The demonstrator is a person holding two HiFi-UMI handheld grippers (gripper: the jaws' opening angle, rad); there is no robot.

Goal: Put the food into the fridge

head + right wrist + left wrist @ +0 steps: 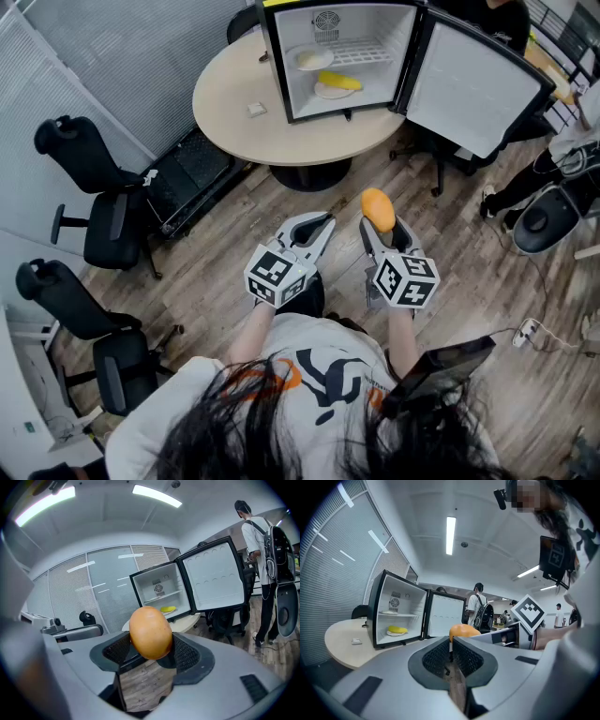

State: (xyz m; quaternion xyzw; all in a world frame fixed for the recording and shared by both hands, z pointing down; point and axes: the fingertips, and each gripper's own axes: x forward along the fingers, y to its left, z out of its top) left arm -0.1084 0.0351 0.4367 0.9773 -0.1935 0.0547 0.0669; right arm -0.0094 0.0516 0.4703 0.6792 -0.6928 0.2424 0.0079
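An orange, egg-shaped fruit is clamped between the jaws of my right gripper, held over the wooden floor in front of the table. In the right gripper view the fruit fills the gap between the pads. My left gripper hangs beside it, jaws shut on nothing, and the fruit shows just past its tips. The small fridge stands open on the round table. Inside, a yellow food item lies on a plate on its floor, and a white plate rests on the shelf.
The fridge door swings out to the right past the table edge. A small white object lies on the table. Two black office chairs stand at the left. A seated person's legs and a power strip are at the right.
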